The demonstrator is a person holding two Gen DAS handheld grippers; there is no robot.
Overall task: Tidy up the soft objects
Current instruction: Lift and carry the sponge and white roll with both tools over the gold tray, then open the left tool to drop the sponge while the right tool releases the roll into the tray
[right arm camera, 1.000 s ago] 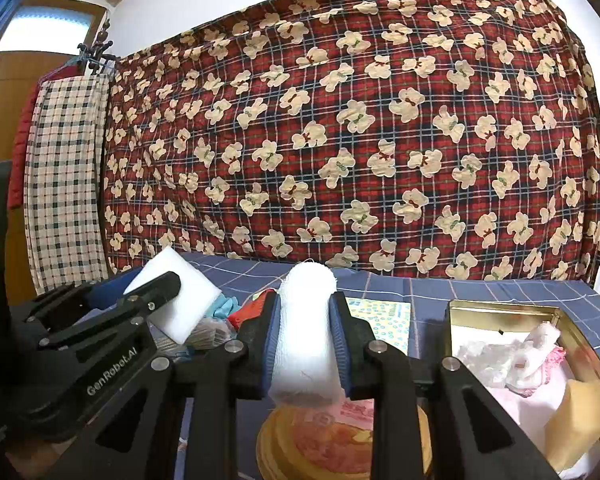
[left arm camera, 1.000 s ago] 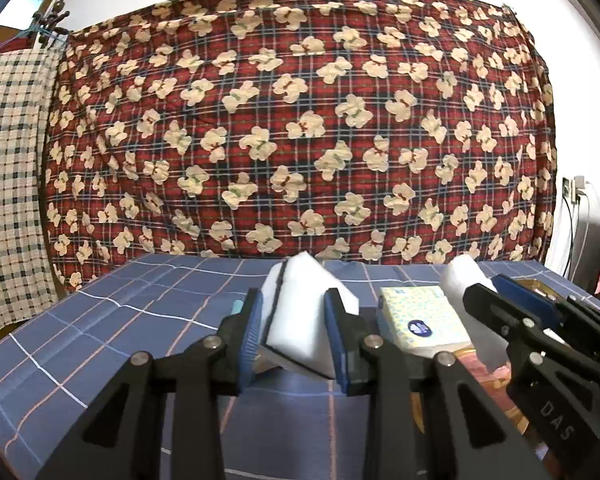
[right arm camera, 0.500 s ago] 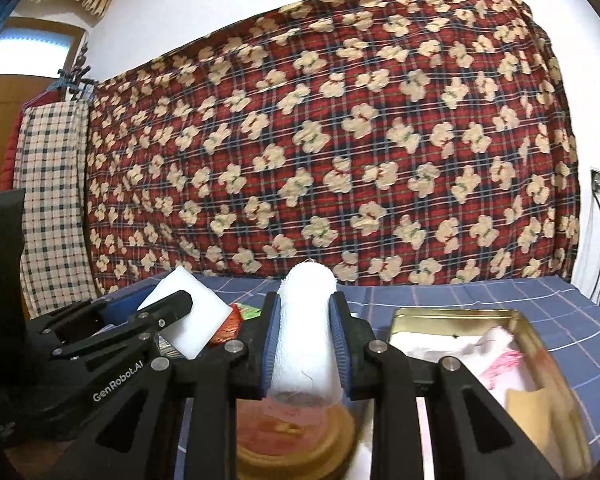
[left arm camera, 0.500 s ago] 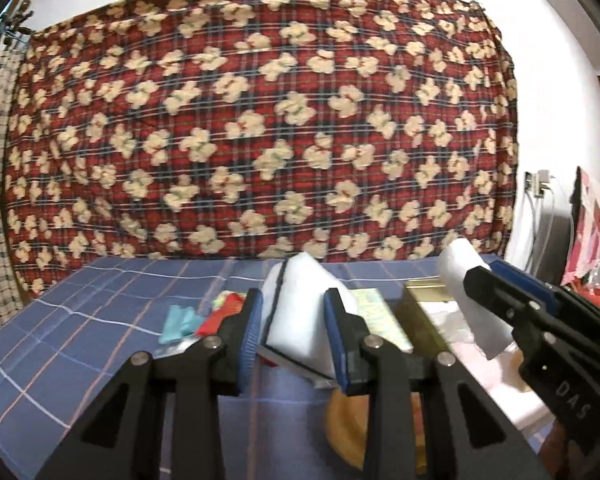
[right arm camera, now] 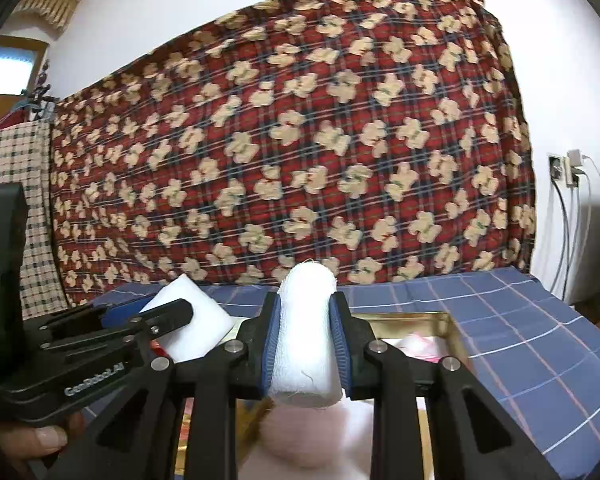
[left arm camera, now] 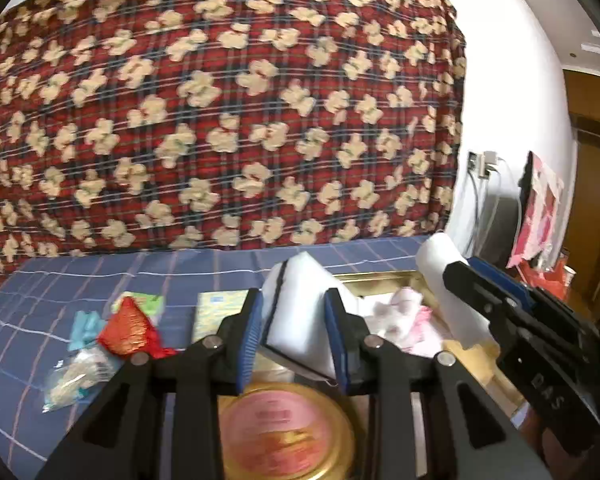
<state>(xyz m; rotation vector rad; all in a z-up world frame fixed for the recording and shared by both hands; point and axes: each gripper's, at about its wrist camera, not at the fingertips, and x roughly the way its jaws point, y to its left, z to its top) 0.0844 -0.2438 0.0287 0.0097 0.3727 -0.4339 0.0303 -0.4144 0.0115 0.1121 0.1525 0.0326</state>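
My left gripper [left arm camera: 294,310] is shut on a white sponge [left arm camera: 300,312] with a dark edge, held above a round tin lid [left arm camera: 284,424] with a pink label. My right gripper [right arm camera: 306,312] is shut on a white gauze roll [right arm camera: 306,336] that stands upright between its pads. It hangs over the gold tin box [right arm camera: 454,330]. The tin box [left arm camera: 380,276] holds pink and white soft items [left arm camera: 404,316]. The gauze roll [left arm camera: 440,272] shows at the right of the left wrist view, and the sponge [right arm camera: 192,328] at the left of the right wrist view.
On the blue checked cloth [left arm camera: 60,280] left of the tin lie a red wrapper [left arm camera: 128,330], a teal packet [left arm camera: 84,324], a clear plastic bag [left arm camera: 76,372] and a yellow tissue pack [left arm camera: 216,312]. A red bear-patterned blanket [right arm camera: 300,140] hangs behind. A thumb [right arm camera: 40,436] grips the left tool.
Both grippers have swung to the right and slightly up with their loads. The gold tin box and round lid have come under them, and the loose items have slid off to the left.
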